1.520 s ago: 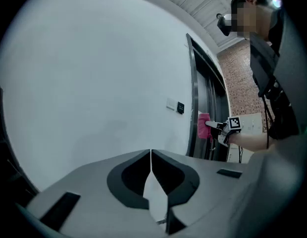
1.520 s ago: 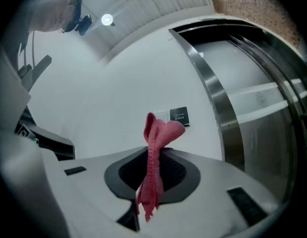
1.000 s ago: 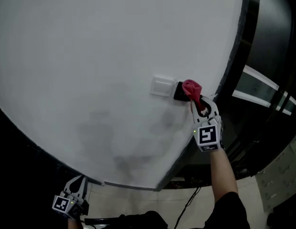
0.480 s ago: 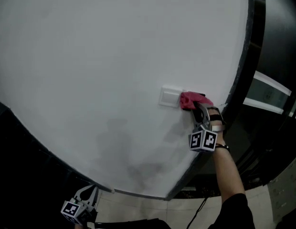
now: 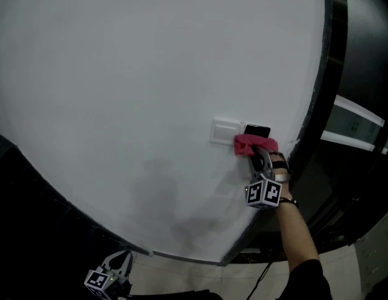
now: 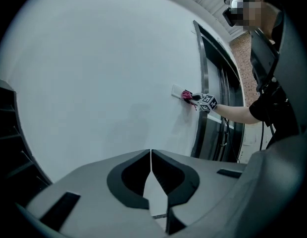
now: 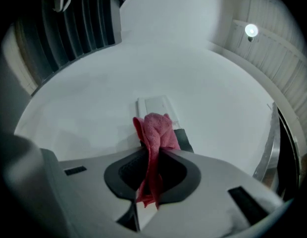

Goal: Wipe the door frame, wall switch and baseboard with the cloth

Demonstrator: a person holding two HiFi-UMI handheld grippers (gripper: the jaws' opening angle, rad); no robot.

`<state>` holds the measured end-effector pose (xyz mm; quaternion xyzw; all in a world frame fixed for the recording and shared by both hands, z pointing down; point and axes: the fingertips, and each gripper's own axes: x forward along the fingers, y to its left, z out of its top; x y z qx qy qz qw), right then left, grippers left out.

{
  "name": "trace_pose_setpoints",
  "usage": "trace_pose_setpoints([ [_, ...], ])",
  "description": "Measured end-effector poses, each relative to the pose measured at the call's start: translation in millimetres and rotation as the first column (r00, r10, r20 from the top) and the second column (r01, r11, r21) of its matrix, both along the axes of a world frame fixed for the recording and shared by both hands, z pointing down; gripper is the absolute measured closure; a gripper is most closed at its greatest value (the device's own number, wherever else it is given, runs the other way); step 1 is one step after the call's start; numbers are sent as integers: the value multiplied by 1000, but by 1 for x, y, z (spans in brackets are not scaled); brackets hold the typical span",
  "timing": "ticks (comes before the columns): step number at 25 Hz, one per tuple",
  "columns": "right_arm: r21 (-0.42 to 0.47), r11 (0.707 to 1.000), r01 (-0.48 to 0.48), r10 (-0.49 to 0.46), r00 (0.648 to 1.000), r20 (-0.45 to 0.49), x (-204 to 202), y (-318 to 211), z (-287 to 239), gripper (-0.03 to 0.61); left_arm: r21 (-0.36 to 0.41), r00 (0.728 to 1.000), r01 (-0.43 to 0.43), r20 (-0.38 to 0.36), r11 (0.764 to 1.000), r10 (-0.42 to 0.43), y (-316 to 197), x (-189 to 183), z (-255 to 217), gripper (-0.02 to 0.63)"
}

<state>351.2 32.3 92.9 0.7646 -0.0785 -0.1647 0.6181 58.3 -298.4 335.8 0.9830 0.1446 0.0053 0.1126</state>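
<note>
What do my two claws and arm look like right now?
Left claw and right claw: light grey bodies, black inner pads. Each carries a cube with black-and-white square markers. The right arm wears a black sleeve.

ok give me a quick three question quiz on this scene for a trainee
1. Short answer: which claw grips the pink cloth?
2. True or false: the left claw is shut with nothing in it.
3. Pick one. The cloth is at:
A) the baseboard
B) the white switch plate and the black panel beside it
C) the dark door frame

Key:
1. The right claw.
2. True.
3. B.
</note>
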Motion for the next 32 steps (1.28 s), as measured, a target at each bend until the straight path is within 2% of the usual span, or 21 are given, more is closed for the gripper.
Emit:
trace_pose_setpoints([
  [9, -16, 1000, -1, 2, 999, 50, 0, 0, 12, 529, 7, 1000, 0, -17, 1000, 0, 2, -6, -6, 623],
  [16, 16, 1000, 7, -9, 993, 115, -4, 0, 25, 529, -3, 999, -35, -9, 999, 35, 11, -6, -3, 623],
  [24, 13, 1000, -7, 5, 988, 153, -8, 6, 36, 529, 3, 997, -75, -19, 997, 75, 14, -8, -6, 623],
  [28, 78, 997, 18, -25, 996, 91, -20, 4, 16, 529, 18, 995, -95, -27, 995, 95, 10, -7, -9, 623],
  [32, 124, 992, 9, -6, 1000, -26, -32, 14, -42, 529, 24, 995, -88, -48, 996, 90, 5, -7, -17, 623],
])
